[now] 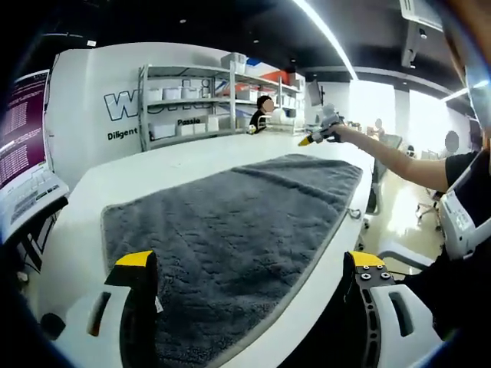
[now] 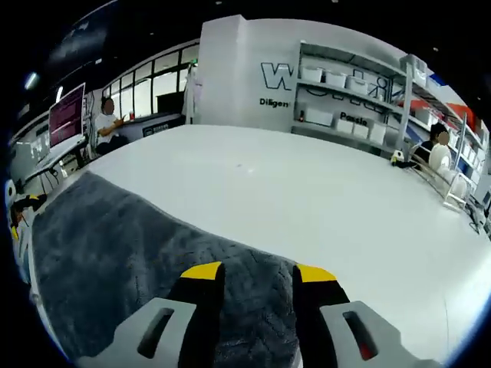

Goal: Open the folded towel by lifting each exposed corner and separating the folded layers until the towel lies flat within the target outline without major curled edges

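Left gripper view looks along the left tongs (image 1: 249, 264), whose yellow-tipped jaws stand wide apart with nothing between them, poised over the near end of the grey towel (image 1: 230, 222). Beyond them, the right tongs (image 1: 316, 135) sit at the towel's far corner, held by the person's outstretched arm (image 1: 399, 159). Right gripper view shows the right tongs (image 2: 258, 273) with jaws part-open over the towel (image 2: 115, 261) edge; whether they pinch any cloth I cannot tell.

The towel lies spread on the white tabletop (image 2: 307, 192), its long axis running from the left tongs away toward the right tongs and the shelving (image 1: 215, 100). It appears already opened, so the step is likely smoothing: pinch corners low, pull outward along the long axis, and keep tension even so edges don't curl.
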